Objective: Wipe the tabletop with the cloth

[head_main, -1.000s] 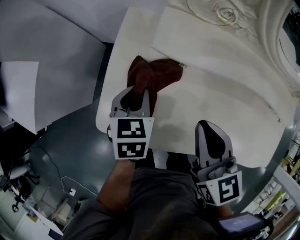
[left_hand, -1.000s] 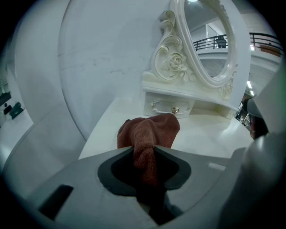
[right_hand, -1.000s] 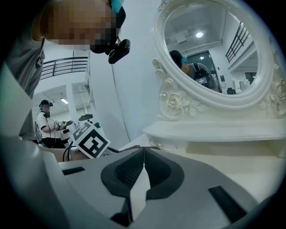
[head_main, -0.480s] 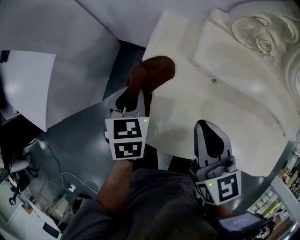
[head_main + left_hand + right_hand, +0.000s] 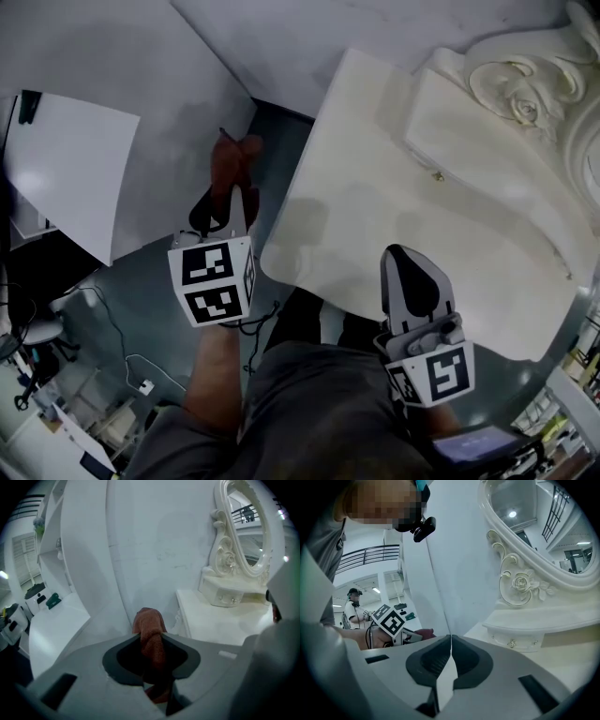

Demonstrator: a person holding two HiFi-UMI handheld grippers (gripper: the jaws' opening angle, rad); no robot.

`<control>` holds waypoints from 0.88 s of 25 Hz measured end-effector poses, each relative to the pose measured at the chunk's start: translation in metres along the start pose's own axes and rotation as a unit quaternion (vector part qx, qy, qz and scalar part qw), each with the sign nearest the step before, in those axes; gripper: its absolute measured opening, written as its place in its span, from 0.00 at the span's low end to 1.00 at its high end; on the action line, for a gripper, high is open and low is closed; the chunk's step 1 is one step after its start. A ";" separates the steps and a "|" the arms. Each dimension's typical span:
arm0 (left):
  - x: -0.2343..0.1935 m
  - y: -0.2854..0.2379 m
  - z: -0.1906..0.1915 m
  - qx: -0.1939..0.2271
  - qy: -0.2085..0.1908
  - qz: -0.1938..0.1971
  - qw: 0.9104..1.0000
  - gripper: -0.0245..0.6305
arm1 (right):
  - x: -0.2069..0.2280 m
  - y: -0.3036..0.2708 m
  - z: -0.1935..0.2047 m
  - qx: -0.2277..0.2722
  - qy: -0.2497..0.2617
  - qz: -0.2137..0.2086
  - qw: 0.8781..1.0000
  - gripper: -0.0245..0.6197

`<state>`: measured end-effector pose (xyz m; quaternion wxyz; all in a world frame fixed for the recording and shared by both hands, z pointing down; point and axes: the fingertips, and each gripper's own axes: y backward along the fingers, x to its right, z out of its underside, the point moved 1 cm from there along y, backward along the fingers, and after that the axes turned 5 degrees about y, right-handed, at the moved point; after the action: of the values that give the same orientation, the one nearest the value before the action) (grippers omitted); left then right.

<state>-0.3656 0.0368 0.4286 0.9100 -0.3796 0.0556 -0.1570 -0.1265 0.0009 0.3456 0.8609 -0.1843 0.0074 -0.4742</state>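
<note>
Off the left edge of the cream-white tabletop, over the grey floor, the left gripper is clenched on the reddish-brown cloth; in the left gripper view a bunched fold of that fabric runs up through the gap between the two grey jaws and bulges out beyond their tips, with a darker end trailing below them; the cloth touches neither the tabletop nor the floor, hanging clear in the jaws just beside the table's left side; the gripper points down and away from the person, its marker cube turned toward the head camera, and a bare forearm reaches up to it from below. Over the near part of the tabletop, close to its front edge, the right gripper points forward; its own view shows the two jaws pressed together along a thin seam with nothing between them, so it is closed and empty. At the back of the table stands an ornate white mirror frame with a carved rose, and in front of it a low raised drawer unit with a small knob; a flat white rectangular panel lies well to the left of the cloth; the right gripper view also catches the left gripper's marker cube and a bit of the cloth beside it.
</note>
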 end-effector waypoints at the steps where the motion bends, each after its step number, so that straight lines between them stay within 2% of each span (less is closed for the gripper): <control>1: -0.001 0.006 -0.004 0.007 -0.002 -0.003 1.000 0.19 | -0.001 0.002 0.000 0.004 0.000 -0.002 1.000 0.06; 6: -0.004 0.040 -0.019 0.035 -0.003 -0.010 0.999 0.19 | -0.013 0.018 -0.006 0.019 0.000 -0.004 1.000 0.06; 10: 0.021 0.068 -0.029 0.064 -0.018 -0.001 0.998 0.19 | -0.010 0.049 -0.013 0.049 0.007 0.008 0.999 0.06; 16: 0.091 0.113 -0.047 0.104 -0.036 0.040 0.993 0.19 | 0.009 0.122 -0.026 0.085 0.018 0.046 0.995 0.06; 22: 0.184 0.148 -0.045 0.120 -0.051 0.109 0.986 0.19 | 0.032 0.207 -0.030 0.108 0.022 0.095 0.989 0.06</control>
<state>-0.1653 0.0442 0.2952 0.9623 -0.2669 0.0310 -0.0432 0.0535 0.0653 0.2562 0.9165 -0.0787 -0.0075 -0.3921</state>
